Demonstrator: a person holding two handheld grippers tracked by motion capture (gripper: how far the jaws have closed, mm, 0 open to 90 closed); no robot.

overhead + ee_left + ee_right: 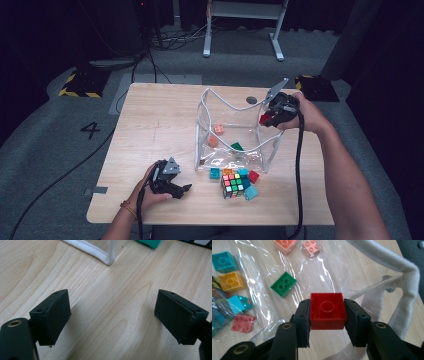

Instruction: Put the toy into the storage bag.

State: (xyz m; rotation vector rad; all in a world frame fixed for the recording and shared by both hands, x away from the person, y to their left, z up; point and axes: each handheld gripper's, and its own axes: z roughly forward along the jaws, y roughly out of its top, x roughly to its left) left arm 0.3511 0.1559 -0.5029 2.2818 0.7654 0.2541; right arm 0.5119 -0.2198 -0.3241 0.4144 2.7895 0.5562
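Pale wood worktop (150, 125) carries everything. Right gripper (327, 315) has its fingers (302, 318) clamped on a red brick (327, 311), held above the clear bag (235, 132) at the far right. Left gripper (112, 317), fingers wide with nothing between them, rests near left, beside a puzzle cube (233, 184) and loose bricks.

Red toy brick (327, 311), small and square, bottom side showing with a round ring in the middle. Held up in the air, right over the open top of the see-through bag (387, 262) with white edges.
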